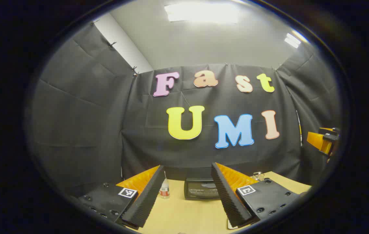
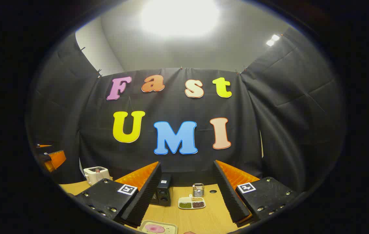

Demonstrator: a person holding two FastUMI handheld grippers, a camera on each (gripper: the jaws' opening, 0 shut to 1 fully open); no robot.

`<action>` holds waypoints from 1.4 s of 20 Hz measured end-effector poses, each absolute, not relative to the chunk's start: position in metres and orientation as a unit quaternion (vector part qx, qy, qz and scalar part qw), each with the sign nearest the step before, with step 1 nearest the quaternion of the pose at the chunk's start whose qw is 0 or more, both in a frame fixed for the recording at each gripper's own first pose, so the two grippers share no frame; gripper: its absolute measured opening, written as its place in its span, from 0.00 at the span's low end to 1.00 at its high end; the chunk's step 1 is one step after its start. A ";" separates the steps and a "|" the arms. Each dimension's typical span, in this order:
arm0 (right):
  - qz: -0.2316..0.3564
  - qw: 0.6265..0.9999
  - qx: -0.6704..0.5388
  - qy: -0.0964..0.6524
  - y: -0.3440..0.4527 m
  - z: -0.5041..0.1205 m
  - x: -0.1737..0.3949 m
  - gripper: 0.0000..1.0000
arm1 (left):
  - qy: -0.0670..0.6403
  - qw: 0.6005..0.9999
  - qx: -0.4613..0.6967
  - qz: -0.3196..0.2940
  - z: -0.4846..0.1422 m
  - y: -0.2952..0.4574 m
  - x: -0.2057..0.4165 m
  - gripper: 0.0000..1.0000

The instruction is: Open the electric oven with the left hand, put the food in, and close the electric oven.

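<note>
Left hand-held gripper (image 1: 187, 195) hanging open, aiming straight at oven (image 1: 202, 189) dead ahead across desk (image 1: 184, 214); right hand-held gripper (image 2: 187, 195) open too, farther off.

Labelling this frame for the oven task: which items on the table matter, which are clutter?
Job:
- electric oven, door shut
- tray with pink food, near edge
- left tool, open
- right tool, open

Clutter:
- small bottle
- white appliance
- divided dish of beans
- metal cup
</note>
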State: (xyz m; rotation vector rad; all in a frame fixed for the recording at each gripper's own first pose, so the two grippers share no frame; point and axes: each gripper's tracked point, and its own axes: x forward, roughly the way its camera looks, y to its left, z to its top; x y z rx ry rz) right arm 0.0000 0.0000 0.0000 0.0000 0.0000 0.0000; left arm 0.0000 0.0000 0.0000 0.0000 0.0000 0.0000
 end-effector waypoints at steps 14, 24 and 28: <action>0.003 1.000 0.000 0.006 -0.037 -0.018 -0.001 0.96 | 0.000 1.000 -0.015 -0.022 -0.007 -0.050 0.003 1.00; 0.026 0.998 0.021 0.048 -0.034 -0.061 0.019 0.96 | 0.006 1.000 0.015 -0.021 -0.039 -0.076 0.055 1.00; 0.028 0.999 0.008 0.044 -0.014 -0.064 0.035 0.96 | 0.014 0.999 0.019 -0.049 -0.062 -0.084 0.111 1.00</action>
